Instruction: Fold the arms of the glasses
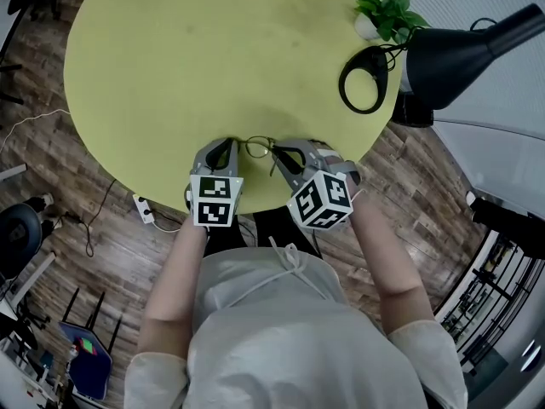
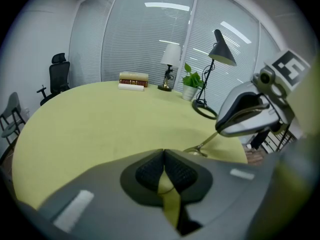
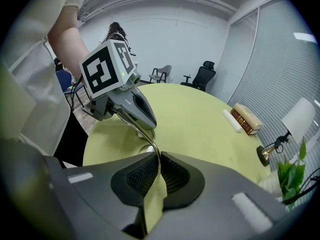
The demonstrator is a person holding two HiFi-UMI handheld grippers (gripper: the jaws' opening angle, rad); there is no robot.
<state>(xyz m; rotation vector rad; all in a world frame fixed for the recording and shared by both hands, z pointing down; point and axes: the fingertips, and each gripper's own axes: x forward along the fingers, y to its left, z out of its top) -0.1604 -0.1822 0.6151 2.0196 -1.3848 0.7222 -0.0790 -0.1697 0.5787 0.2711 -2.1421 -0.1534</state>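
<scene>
Thin gold-wire glasses [image 1: 258,147] lie near the front edge of the round yellow-green table [image 1: 162,66], between my two grippers. My left gripper [image 1: 228,145] is shut on the left side of the frame; in the left gripper view a thin wire shows between its pads [image 2: 150,170]. My right gripper [image 1: 280,152] is shut on a gold arm of the glasses, which runs into its closed jaws [image 3: 158,156] in the right gripper view. That arm [image 2: 205,144] stretches between the two grippers, and a lens rim [image 2: 192,151] peeks out behind my left fingertip.
A black desk lamp [image 1: 464,54] with a ring base [image 1: 364,79] and a potted plant [image 1: 387,7] stand at the table's far right. Books [image 2: 134,79] and a small shaded lamp [image 2: 170,64] sit at the far edge. The person's body is close to the near edge.
</scene>
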